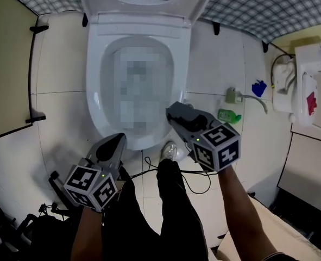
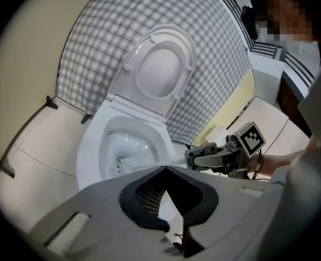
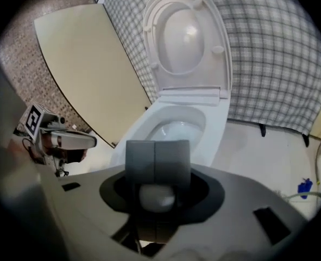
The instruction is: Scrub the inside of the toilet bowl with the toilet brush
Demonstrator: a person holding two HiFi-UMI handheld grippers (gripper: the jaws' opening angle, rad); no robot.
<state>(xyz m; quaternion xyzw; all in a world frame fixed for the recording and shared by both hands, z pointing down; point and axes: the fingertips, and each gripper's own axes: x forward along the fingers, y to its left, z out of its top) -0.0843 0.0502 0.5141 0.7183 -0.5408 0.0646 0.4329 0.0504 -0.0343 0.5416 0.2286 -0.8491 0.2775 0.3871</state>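
Observation:
The white toilet bowl (image 1: 95, 99) stands with its seat and lid (image 2: 160, 69) raised; in the head view its inside is covered by a mosaic patch. My right gripper (image 1: 171, 112) reaches over the bowl's right front rim. Its grey fingers (image 3: 157, 156) are shut on the white end of the toilet brush handle (image 3: 156, 196). In the left gripper view the thin handle runs from the right gripper (image 2: 188, 157) down to the brush head (image 2: 123, 165) inside the bowl. My left gripper (image 1: 114, 141) hovers at the bowl's front rim, jaws together and empty.
A green bottle (image 1: 228, 116), a tap with a hose (image 1: 241, 97) and a blue item (image 1: 259, 87) sit on the floor to the right. A white fixture (image 1: 304, 83) stands at the far right. A beige partition (image 1: 5, 64) is on the left. My legs and cables (image 1: 193, 178) are below.

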